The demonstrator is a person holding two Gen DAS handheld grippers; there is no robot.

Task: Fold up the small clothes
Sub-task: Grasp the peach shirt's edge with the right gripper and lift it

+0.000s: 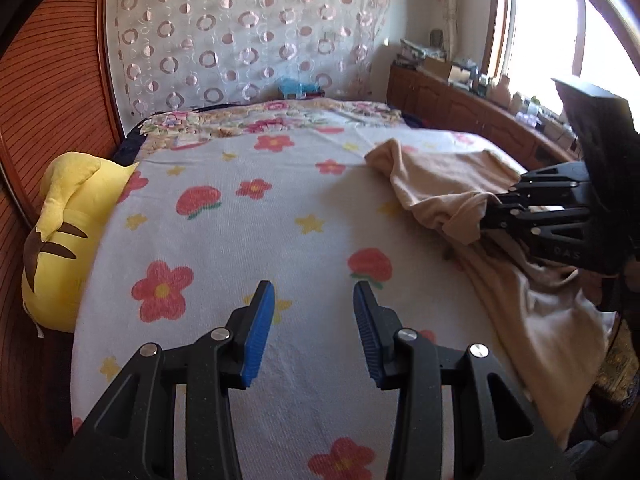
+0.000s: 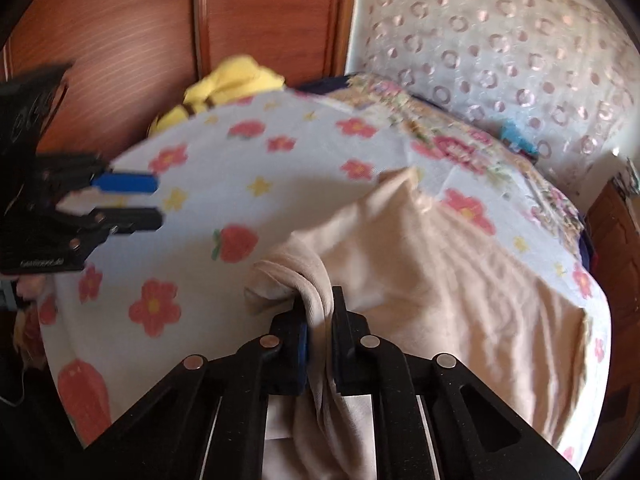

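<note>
Right view blurred throughout; pattern edges and far shelf detail soft. Cloth, beige, runs under the right gripper and off the bottom edge, so its near end is cut off. Its far corner lies on the sheet; the bulk is spread over the bed's right side, with one edge draped over the bed's edge. In the left view the same cloth is partly hidden behind the right gripper.

Right gripper: jaws nearly closed, pinching a bunched fold of the cloth between the pads. Left gripper: jaws well apart, blue pads bare, nothing held, hovering over flowered sheet well apart from the cloth. From the right view the left gripper shows at the left edge, open, body cut off.

Writing: raised letters on the right gripper's body in the left view, too dim to read fully. Pale mark on the left gripper's body in the right view, unreadable.

Around: yellow plush against the wooden panel at the bed's left side, partly hidden by the mattress. Circle-pattern curtain behind the bed. Blue item at the bed's far end, unclear. Cluttered wooden cabinet under the bright window; items on it too small to tell.
</note>
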